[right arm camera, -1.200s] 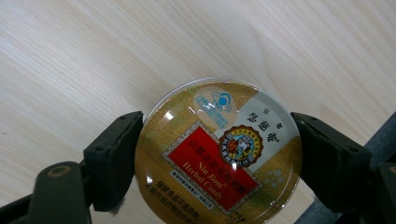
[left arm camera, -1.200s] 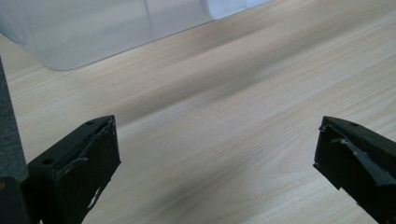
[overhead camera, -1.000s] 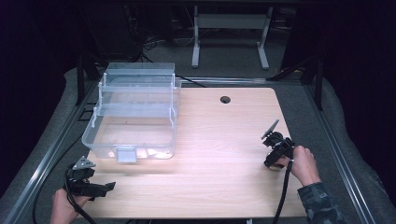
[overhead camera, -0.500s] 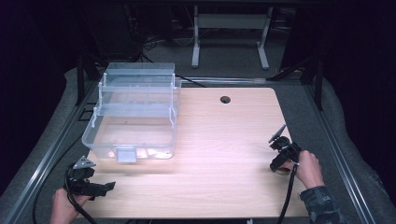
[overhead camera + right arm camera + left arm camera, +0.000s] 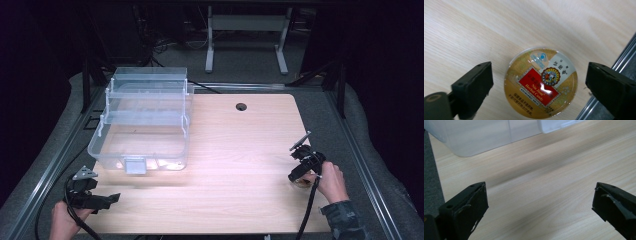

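A round gold candy tin with a red label lies flat on the wooden table, close to its right edge. My right gripper hangs open above the tin, one jaw on each side and neither touching it. In the high view the right gripper points down near the table's right edge, held by a hand. My left gripper is open with bare wood between its jaws. It rests at the near left corner.
A clear plastic bin with an inner tray stands at the back left; its near wall is just ahead of the left gripper. A cable hole sits at the table's far middle. Metal rails border the table.
My right gripper has moved right and toward the near edge, settling lower by the table's right side. The left gripper has stayed put.
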A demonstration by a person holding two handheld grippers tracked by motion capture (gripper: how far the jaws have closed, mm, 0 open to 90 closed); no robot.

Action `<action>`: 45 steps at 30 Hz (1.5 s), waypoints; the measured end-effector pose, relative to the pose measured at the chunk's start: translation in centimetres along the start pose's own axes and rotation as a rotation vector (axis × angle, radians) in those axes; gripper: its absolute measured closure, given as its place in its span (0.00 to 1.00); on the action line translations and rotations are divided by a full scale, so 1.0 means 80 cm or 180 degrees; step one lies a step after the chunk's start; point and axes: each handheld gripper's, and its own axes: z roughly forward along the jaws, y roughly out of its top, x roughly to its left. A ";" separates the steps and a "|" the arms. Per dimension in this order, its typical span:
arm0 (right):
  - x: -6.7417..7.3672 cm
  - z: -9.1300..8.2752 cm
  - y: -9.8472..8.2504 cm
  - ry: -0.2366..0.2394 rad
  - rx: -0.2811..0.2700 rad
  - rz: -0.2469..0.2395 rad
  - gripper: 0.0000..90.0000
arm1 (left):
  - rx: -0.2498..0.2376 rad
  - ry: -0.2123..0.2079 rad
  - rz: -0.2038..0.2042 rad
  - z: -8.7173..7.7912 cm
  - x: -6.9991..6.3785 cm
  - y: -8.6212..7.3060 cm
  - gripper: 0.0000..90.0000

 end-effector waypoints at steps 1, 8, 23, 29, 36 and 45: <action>0.002 -0.004 0.000 0.0044 -0.0048 0.0002 0.05 | -0.0011 0.0015 -0.0036 -0.002 0.002 0.001 0.00; 0.027 -0.033 0.003 0.0145 -0.0410 -0.0161 0.08 | -0.0041 0.0074 -0.0083 -0.018 0.008 0.012 0.00; 0.088 -0.035 0.014 0.0168 -0.0840 -0.0467 0.06 | -0.0115 0.0100 -0.0189 -0.042 0.042 0.073 0.00; 0.094 -0.034 0.012 0.0178 -0.0876 -0.0476 0.06 | -0.0021 0.0099 -0.0244 -0.033 0.063 0.106 0.00; 0.096 -0.035 0.008 0.0167 -0.0888 -0.0488 0.08 | 0.0189 0.0105 -0.0448 -0.011 0.096 0.144 0.15; 0.099 -0.036 0.005 0.0156 -0.0859 -0.0497 0.11 | 0.0322 0.0153 -0.0686 0.014 0.121 0.165 0.50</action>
